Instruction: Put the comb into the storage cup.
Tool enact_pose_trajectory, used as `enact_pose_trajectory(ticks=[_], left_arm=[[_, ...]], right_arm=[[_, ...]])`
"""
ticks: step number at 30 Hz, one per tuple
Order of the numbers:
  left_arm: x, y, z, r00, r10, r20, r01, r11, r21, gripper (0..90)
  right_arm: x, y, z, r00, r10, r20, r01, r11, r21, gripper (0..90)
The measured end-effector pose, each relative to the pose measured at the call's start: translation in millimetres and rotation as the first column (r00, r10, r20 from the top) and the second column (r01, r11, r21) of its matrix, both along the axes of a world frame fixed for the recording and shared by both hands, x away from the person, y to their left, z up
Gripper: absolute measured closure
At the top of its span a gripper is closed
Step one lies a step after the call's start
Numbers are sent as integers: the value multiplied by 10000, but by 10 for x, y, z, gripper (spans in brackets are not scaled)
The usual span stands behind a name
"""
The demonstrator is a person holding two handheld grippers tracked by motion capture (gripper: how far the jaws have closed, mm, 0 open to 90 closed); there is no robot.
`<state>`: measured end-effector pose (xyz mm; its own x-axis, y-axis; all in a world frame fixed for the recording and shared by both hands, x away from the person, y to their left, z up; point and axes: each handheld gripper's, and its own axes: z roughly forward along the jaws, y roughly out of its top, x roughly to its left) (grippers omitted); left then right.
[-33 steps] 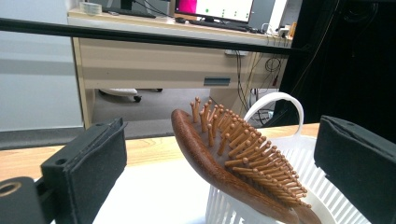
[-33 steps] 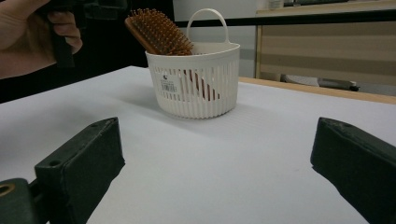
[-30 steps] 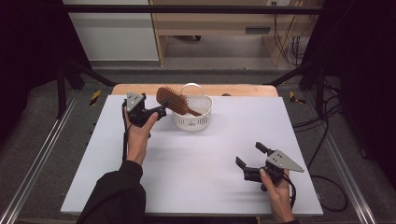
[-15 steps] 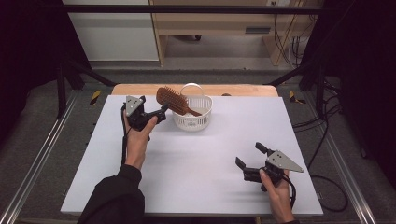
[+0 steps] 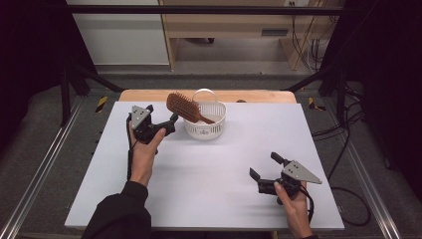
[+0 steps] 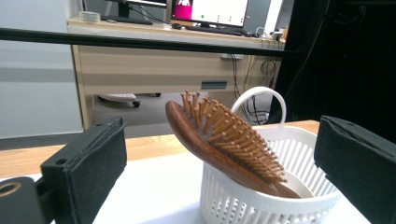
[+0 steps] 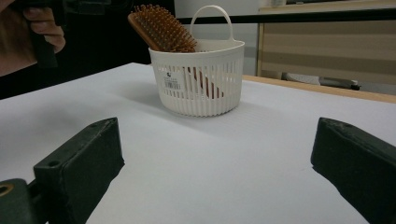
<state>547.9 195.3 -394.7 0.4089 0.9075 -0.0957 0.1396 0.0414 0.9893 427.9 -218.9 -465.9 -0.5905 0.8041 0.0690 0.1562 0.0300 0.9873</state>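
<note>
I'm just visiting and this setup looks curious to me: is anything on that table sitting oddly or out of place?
Only the wooden hairbrush: it stands handle-down in the small white basket, leaning, with its bristled head poking out over the rim toward the open left gripper. Nothing looks spilled or broken.
</note>
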Motion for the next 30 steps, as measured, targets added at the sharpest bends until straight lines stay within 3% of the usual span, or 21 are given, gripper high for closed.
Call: enact_pose_trajectory(ticks=[21, 30], left_arm=[[-206, 7, 45, 9980, -623, 60, 621, 9977, 254, 17], [-277, 1, 141, 9951, -981, -151, 980, 9952, -77, 17]], right_arm=[[-15, 38, 5, 10000, 1, 8, 0, 9999, -135, 25], [-25, 48, 19, 9999, 37, 98, -35, 9998, -217, 23]])
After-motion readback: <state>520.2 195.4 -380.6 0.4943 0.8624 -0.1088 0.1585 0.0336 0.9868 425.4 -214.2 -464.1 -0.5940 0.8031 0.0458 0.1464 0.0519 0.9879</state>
